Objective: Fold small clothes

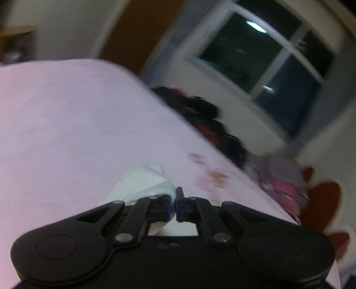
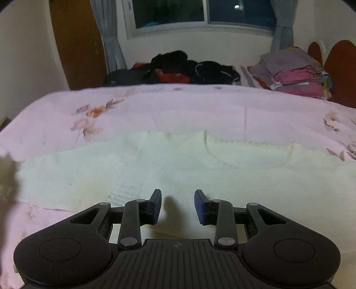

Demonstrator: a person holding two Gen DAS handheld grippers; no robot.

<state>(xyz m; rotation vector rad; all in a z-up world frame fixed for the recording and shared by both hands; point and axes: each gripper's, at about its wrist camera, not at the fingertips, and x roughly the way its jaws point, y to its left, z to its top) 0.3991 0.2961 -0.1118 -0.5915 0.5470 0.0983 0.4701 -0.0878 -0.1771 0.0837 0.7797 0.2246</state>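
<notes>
Lower centre of the right wrist view: right gripper (image 2: pixel 177 206) hovering with jaws spread apart, gripping nothing, just above white garment (image 2: pixel 155 169) lying flat across mid-frame on pink floral bedsheet (image 2: pixel 178 104). Lower centre of the left wrist view: left gripper (image 1: pixel 174 205) pinching nearly closed on a bunched fold of the white garment (image 1: pixel 144 182), lifting it off the bedsheet (image 1: pixel 66 122); view tilting and blurring. Farther back, upper centre: dark clothes pile (image 2: pixel 178 66) lying at the far bed edge. Upper right: folded stack (image 2: pixel 296 73) sitting beside it. Top of frame: window (image 2: pixel 200 13).
</notes>
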